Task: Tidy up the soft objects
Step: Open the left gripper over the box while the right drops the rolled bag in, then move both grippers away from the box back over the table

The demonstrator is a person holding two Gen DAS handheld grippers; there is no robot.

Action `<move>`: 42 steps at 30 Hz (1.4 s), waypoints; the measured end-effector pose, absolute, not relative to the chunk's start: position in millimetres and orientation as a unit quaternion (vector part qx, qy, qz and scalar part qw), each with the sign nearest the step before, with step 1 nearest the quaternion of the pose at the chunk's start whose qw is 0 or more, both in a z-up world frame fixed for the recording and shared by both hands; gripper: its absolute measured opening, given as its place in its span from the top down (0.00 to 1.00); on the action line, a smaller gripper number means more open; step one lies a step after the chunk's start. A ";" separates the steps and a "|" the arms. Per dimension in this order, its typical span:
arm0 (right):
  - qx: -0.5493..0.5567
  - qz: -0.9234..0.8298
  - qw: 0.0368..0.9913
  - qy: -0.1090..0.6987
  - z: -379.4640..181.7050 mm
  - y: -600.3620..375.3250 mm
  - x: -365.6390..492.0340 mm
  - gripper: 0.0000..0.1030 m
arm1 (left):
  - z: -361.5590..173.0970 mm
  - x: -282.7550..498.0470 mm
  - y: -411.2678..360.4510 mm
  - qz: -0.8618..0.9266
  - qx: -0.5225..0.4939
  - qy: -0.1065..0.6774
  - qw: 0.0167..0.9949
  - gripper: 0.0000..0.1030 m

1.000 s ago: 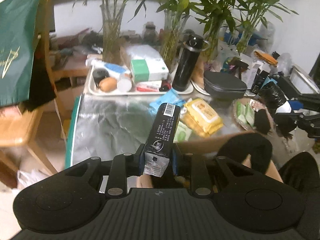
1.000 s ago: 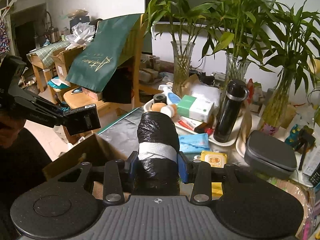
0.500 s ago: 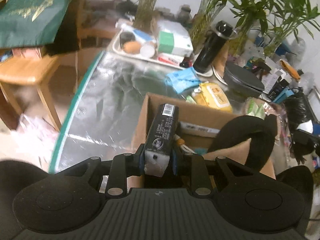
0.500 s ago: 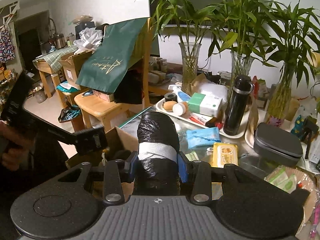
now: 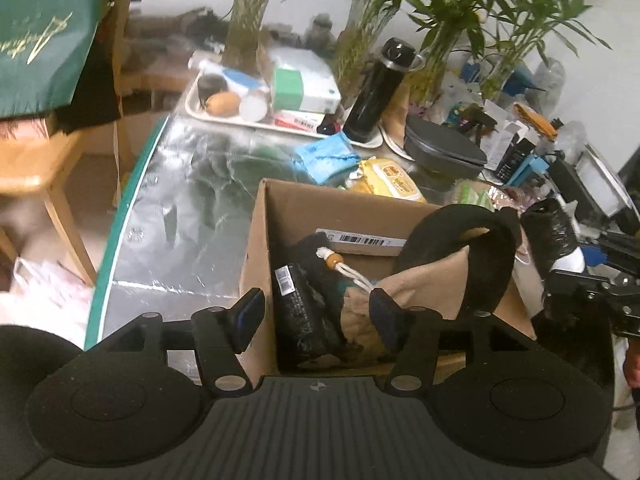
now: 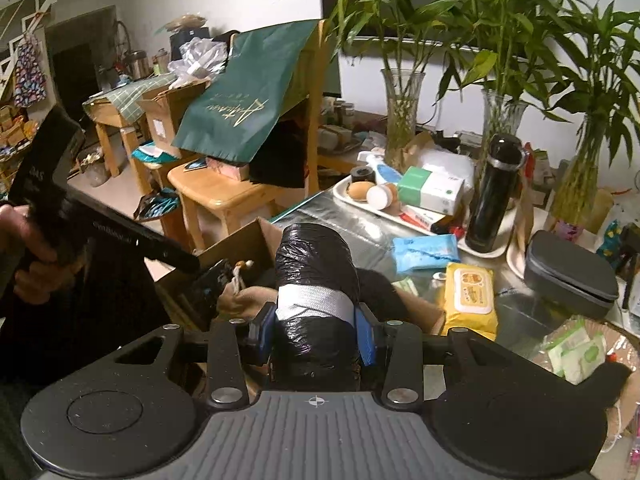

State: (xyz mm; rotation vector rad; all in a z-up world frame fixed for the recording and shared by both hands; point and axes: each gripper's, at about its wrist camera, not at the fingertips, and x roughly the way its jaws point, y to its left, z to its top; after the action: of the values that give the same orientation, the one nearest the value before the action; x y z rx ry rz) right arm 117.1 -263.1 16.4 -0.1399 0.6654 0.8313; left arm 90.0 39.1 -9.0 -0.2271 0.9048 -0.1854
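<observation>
The left gripper (image 5: 316, 316), jaws just opened, has released the black pack (image 5: 300, 316) into the box (image 5: 256, 240). The right gripper (image 6: 316, 334) grasps the black roll (image 6: 316, 280) above the box's near edge; released now, it could roll off the heaped contents.

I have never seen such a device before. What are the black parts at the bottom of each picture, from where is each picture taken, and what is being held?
There is no robot here. A person holds hand-operated tongs in each hand, and a small camera on each looks forward along its two fingers. The black shapes at the bottom are the tool itself.

The left camera shows the left tongs above a cardboard box. Their jaws have just been opening, and the black packet now lies loose in the box beside a beige pouch.

The right camera shows the right tongs clamped on a roll of black bags.

On the glass table lie a blue packet, yellow wipes, a black flask and a tray of small things.
</observation>
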 end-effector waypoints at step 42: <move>-0.024 0.292 0.882 0.369 -9.9 -265.5 152.8 0.00 | 6.8 98.7 51.4 -0.106 -0.060 0.368 0.922 0.41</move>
State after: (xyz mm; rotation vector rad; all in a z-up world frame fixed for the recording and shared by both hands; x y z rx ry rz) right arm 152.8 -265.5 -9.9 -0.0504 0.7686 0.6090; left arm 98.7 51.4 6.8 -0.1236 0.7554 -0.2187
